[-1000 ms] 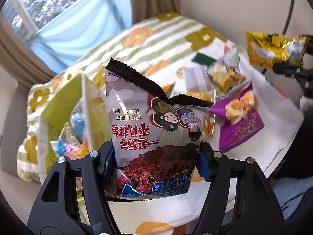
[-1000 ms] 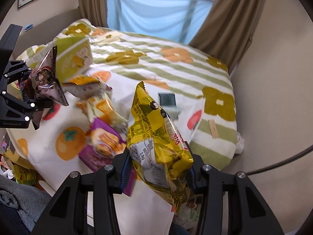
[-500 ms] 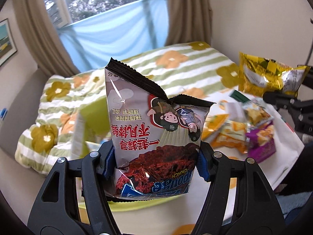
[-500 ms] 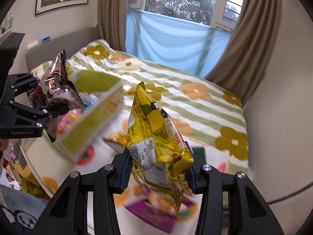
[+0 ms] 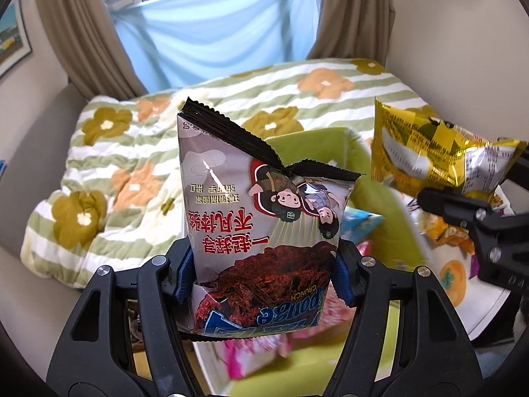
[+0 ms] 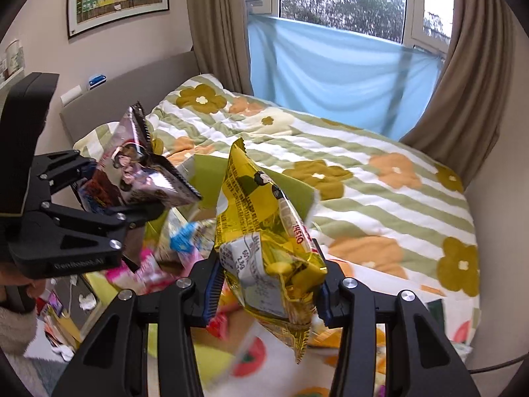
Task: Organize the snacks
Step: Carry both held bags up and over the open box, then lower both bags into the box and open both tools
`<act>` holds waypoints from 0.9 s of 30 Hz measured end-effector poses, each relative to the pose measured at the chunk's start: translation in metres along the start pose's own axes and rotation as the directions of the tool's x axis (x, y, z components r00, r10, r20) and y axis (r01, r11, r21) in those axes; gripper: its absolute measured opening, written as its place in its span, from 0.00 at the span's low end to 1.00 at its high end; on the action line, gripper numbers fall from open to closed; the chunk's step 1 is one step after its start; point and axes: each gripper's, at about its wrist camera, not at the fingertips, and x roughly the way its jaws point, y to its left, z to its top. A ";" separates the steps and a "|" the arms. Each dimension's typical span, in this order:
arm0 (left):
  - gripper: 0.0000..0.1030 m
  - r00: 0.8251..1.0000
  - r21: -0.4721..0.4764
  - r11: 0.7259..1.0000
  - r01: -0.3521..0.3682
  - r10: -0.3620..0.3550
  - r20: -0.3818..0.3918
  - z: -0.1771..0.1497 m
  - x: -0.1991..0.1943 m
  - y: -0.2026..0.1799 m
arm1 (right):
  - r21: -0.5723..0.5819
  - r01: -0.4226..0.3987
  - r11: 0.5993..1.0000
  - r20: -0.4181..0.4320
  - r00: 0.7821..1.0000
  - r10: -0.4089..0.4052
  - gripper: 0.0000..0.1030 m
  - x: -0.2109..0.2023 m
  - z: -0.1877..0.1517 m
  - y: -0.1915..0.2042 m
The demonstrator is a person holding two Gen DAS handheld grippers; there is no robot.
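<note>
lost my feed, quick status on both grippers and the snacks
Left gripper shut on grey snack bag. Right gripper shut on yellow snack bag. Green box below, nothing blocking.

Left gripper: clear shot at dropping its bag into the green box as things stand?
Probably yes. The left gripper is shut on the grey snack bag, with the green box open-topped just beyond and below. Pink packets already inside leave room; the right gripper, holding the yellow bag, stays off to the side.

A glossy foil snack bag (image 5: 264,231) with a crimped black seal, a crinkled metallic gold packet (image 6: 267,251), matt black plastic gripper (image 5: 264,274) arms with shiny metal screws, above a soft quilted cloth bedspread (image 5: 132,152).
</note>
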 end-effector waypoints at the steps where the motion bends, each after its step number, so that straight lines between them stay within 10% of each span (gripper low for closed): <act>1: 0.61 1.000 -0.002 1.000 0.009 -0.009 -0.009 0.001 0.007 0.003 | 0.014 0.001 1.000 -0.012 1.000 0.000 0.42 0.009 0.002 0.004; 6: 0.68 0.997 -0.028 0.998 0.061 -0.063 -0.050 0.013 0.046 0.022 | 0.068 0.013 0.998 -0.062 0.998 -0.009 0.42 0.042 0.010 0.011; 9: 1.00 0.996 -0.053 0.996 0.077 -0.080 -0.051 0.017 0.057 0.031 | 0.085 0.021 0.996 -0.082 0.997 -0.014 0.42 0.054 0.013 0.014; 27: 1.00 0.997 -0.196 0.981 -0.011 -0.005 -0.082 -0.035 0.026 0.041 | 0.114 -0.080 0.990 -0.140 0.986 0.096 0.42 0.061 0.010 0.010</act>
